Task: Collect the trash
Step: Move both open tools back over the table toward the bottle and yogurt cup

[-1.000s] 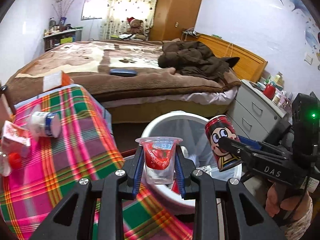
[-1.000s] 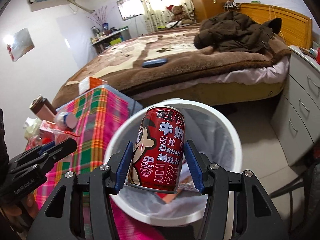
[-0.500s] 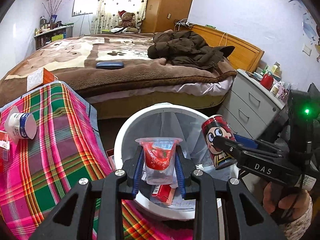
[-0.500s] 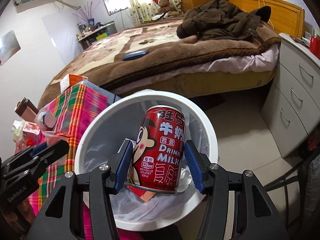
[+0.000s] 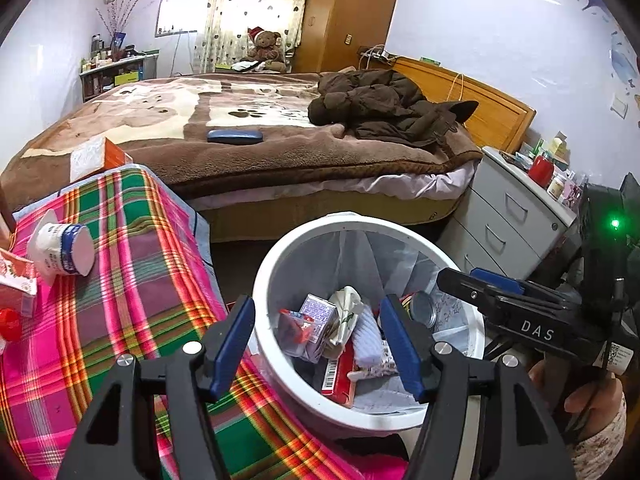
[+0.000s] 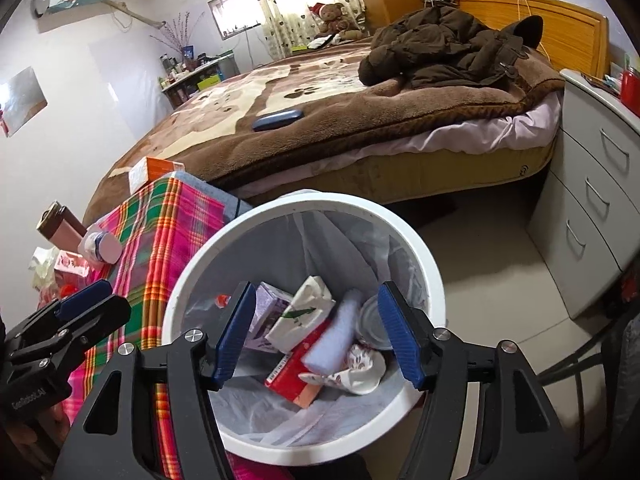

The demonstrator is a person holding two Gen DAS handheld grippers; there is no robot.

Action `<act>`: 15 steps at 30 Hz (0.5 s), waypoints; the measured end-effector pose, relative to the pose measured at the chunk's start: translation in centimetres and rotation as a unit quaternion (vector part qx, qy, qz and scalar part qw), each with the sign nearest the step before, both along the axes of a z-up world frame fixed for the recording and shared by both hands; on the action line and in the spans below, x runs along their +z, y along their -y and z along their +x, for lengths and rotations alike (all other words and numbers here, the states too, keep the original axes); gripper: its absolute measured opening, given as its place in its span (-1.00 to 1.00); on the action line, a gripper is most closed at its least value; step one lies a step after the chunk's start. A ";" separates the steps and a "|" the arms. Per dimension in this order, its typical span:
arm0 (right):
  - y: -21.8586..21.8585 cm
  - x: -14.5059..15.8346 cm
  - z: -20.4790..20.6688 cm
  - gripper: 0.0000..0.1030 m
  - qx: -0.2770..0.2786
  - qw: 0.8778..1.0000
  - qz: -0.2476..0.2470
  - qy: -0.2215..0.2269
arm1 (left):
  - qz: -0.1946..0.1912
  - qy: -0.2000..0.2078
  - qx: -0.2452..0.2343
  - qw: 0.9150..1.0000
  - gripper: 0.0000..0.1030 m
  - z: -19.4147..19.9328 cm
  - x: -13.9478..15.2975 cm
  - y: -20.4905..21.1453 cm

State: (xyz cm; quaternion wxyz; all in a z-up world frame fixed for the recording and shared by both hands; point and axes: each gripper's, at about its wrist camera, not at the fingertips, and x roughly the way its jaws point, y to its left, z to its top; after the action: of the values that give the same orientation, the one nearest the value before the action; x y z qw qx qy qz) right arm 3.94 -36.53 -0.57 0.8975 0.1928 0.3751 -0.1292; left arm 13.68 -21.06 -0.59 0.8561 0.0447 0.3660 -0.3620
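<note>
Low in the left wrist view, the left gripper (image 5: pixel 318 344) has its jaws opening, with nothing between them, over the bin (image 5: pixel 262 280). Low in the right wrist view, the right gripper (image 6: pixel 318 334) is likewise opening and holds nothing. Just beyond, at frame centre, the bin holds the can (image 6: pixel 374 322), cartons and wrappers. At left, a yogurt cup (image 5: pixel 64 248) lies on the plaid cloth (image 5: pixel 132 292). The bed (image 5: pixel 240 136) fills the upper frame.

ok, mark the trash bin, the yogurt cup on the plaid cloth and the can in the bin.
trash bin (image 6: pixel 430 276), right wrist view, on the white rim's right side.
yogurt cup (image 5: pixel 64 248), left wrist view, on its blue-and-white side wall.
can (image 5: pixel 424 309), left wrist view, on its silver end.
</note>
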 end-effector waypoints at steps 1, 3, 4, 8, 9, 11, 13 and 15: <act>-0.1 0.1 0.0 0.26 0.002 1.000 0.000 0.001 | -0.002 0.000 0.002 1.000 0.31 0.0 0.1 -0.3; -0.4 0.3 0.1 0.26 0.006 1.000 -0.001 0.004 | -0.003 0.001 0.010 1.000 0.32 0.1 0.3 -1.0; -0.6 0.4 0.2 0.26 0.009 1.000 -0.001 0.004 | -0.004 0.002 0.013 1.000 0.32 0.1 0.4 -1.3; -1.4 0.7 0.4 0.26 0.018 1.000 -0.002 0.011 | -0.009 0.007 0.029 1.000 0.34 0.3 0.8 -3.0; -1.6 0.8 0.4 0.26 0.022 1.000 -0.001 0.014 | -0.007 0.009 0.032 0.999 0.35 0.3 0.9 -3.3; -2.2 1.0 0.6 0.26 0.029 0.999 -0.002 0.019 | -0.007 0.011 0.041 0.999 0.36 0.4 1.1 -4.2; -2.8 1.2 0.8 0.26 0.037 0.999 -0.005 0.024 | -0.009 0.013 0.047 0.999 0.37 0.5 1.3 -5.0; -3.5 1.5 1.1 0.26 0.046 0.999 -0.007 0.029 | -0.009 0.017 0.058 0.998 0.38 0.5 1.4 -5.9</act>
State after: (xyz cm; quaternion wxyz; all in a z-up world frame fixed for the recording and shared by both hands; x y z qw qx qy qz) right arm 5.02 -33.02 0.91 0.9141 0.1731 0.3567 -0.0848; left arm 14.21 -15.16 0.83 0.8820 0.0215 0.3504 -0.3144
